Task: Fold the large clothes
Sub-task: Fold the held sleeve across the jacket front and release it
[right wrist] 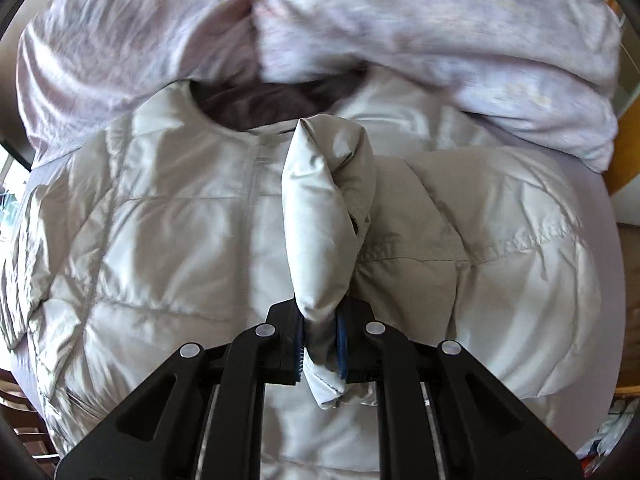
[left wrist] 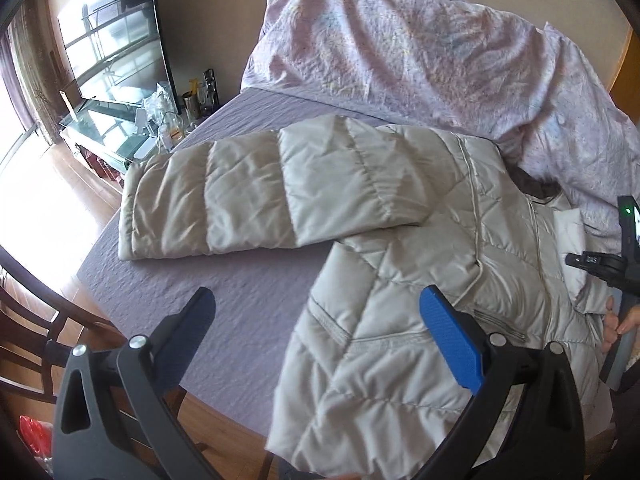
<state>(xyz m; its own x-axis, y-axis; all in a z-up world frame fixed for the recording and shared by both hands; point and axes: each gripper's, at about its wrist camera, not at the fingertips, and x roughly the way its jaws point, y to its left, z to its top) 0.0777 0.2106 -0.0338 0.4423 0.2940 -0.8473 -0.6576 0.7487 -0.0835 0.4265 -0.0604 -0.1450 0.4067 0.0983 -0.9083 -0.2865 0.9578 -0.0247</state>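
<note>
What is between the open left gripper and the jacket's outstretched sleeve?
Nothing visible. The left gripper hangs open above the bed sheet and jacket; the sleeve lies flat ahead with only bare sheet between.

A bed (left wrist: 224,312) covered with a lavender, finely textured sheet carries everything here. Its near edge curves above a wooden floor. A pale grey quilted puffer jacket (left wrist: 420,320) lies flat on the sheet, front up, its hem hanging just over the near edge. One sleeve (left wrist: 256,196) stretches straight out across the sheet toward the bed's far side edge, its cuff close to that edge. At the head of the bed a crumpled, pale pink patterned duvet (left wrist: 420,48) is heaped on the sheet, touching the jacket's collar area and partly overlapping it.
</note>
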